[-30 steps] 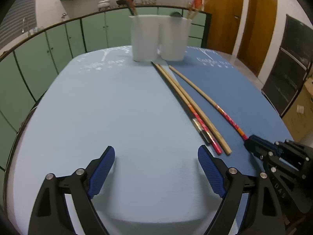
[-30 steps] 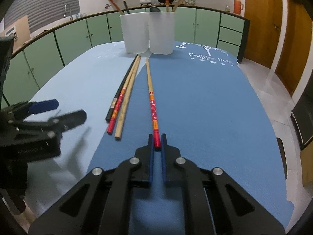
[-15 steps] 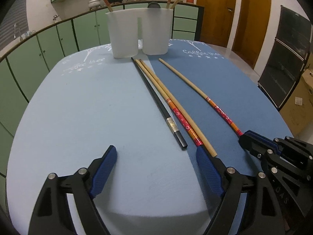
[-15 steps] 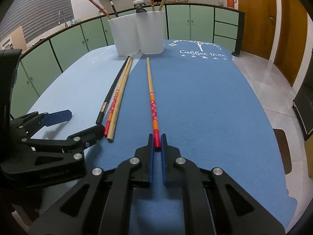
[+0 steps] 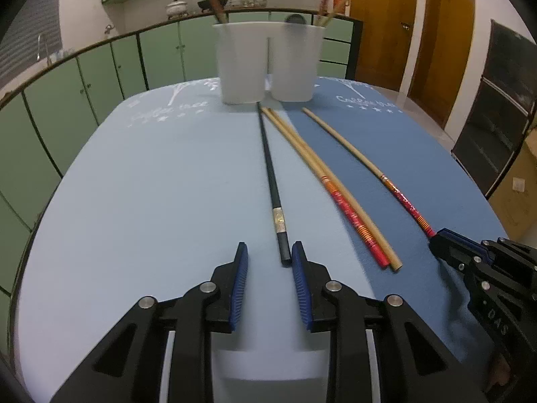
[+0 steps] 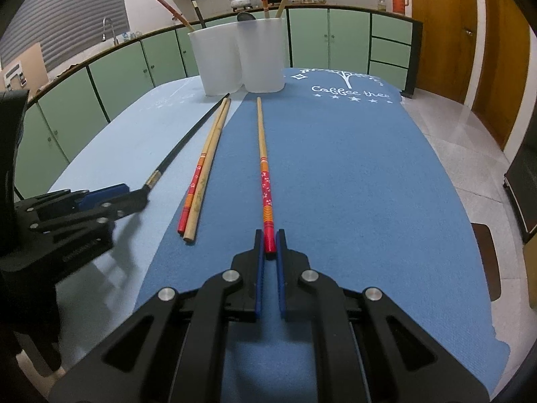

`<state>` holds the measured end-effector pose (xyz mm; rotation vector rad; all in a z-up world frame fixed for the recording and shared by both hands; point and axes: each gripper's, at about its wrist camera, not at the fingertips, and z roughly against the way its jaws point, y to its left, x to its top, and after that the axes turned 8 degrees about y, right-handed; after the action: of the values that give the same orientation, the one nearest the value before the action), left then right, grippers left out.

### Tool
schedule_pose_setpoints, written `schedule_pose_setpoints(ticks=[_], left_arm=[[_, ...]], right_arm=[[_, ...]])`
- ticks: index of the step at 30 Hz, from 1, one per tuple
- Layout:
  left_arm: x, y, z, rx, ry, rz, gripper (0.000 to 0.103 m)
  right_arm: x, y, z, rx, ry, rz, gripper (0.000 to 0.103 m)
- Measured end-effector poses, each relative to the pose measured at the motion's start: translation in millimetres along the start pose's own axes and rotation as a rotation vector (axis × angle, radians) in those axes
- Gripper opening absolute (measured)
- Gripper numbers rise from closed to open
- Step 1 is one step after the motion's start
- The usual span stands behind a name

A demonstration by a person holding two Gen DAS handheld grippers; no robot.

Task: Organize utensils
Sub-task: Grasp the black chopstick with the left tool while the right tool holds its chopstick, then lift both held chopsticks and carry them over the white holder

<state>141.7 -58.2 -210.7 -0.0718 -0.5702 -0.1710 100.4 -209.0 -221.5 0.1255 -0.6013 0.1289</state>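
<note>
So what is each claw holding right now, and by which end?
The right claw pinches the red-patterned wooden chopstick by its red butt end. The left claw holds nothing yet; it straddles the black chopstick's thick end, jaws open.

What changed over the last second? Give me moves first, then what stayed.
The left gripper swung over to the black chopstick and narrowed its jaws around the near end; a gap remains, so no grip yet. The right gripper stayed shut on the red-handled chopstick. The chopstick pair and white holders did not move.
</note>
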Motion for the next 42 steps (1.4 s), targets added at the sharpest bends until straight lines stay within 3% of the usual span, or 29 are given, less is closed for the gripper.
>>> schedule_pose_setpoints(ticks=[3,6,11,18,21,26,34,42], left_arm=[[-1,5,2,-0.003,0.0,0.021,0.028],[-1,3,1,-0.016,-0.003,0.027,0.035],[0,-7,-4,0.018,-0.018,0.006,0.04],[-1,-19,-2,0.03,-0.039,-0.029,0.007],[2,-11,4,-0.005,-0.038,0.003,0.007],[11,0,34,0.005,-0.097,0.011,0.007],[42,13,90,0.008,-0.239,0.01,0.006],[75,25,124,-0.028,-0.319,0.028,0.006]], right_arm=[[0,0,0,0.006,-0.001,0.001,0.008],[0,0,0,0.005,-0.002,0.004,0.009],[-1,0,-2,0.0,-0.01,0.007,0.01],[0,3,-1,-0.014,-0.007,0.019,0.005],[4,1,5,0.001,-0.005,0.011,0.005],[19,0,30,0.017,-0.05,0.014,0.005],[63,-4,86,0.023,-0.168,0.037,0.005],[108,-16,124,0.096,-0.21,0.003,0.005]])
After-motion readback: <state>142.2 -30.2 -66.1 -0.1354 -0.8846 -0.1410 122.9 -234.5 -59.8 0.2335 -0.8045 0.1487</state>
